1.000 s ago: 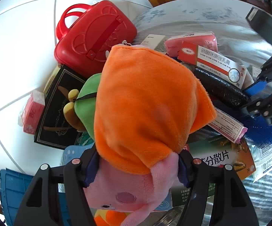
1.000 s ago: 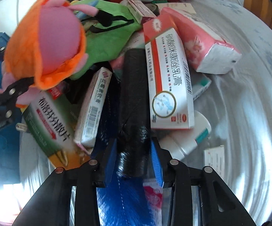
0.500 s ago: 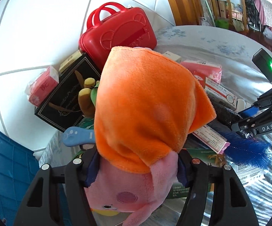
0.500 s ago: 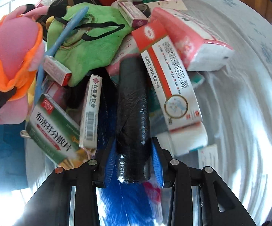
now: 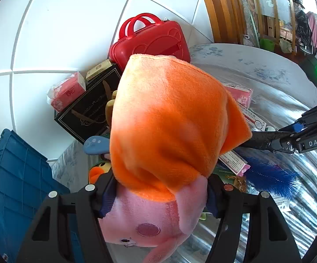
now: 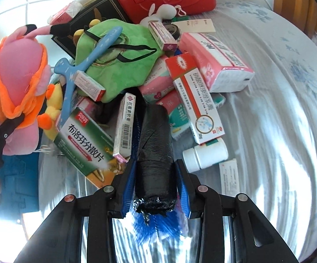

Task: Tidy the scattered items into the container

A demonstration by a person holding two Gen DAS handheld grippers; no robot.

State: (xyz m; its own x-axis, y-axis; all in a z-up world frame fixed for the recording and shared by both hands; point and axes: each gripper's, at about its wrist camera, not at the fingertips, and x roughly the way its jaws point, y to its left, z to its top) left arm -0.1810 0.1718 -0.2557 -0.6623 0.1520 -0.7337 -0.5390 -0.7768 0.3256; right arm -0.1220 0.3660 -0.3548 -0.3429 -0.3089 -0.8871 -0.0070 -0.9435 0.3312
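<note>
My left gripper (image 5: 160, 194) is shut on a pink plush toy in an orange hood (image 5: 171, 118), held up above the pile; it also shows at the left of the right wrist view (image 6: 20, 83). My right gripper (image 6: 156, 182) is shut on a black roll of bags (image 6: 155, 144), lifted over a blue bristle brush (image 6: 156, 221). The blue crate (image 5: 15, 179) stands at the lower left of the left wrist view, beside the table. The right gripper (image 5: 290, 135) with the roll shows at the right of the left wrist view.
A pile lies on the silver cloth: green plush pouch (image 6: 119, 52), blue shoehorn (image 6: 88, 59), medicine boxes (image 6: 86, 144), tissue packs (image 6: 215, 63), white bottle (image 6: 206, 155), yellow duck toy (image 6: 53, 107). A red case (image 5: 151, 41) and black box (image 5: 88, 111) stand by the tiled wall.
My left gripper has lifted the plush toy up and left, toward the blue crate. My right gripper has pulled the black roll back, out from under the red-and-white box.
</note>
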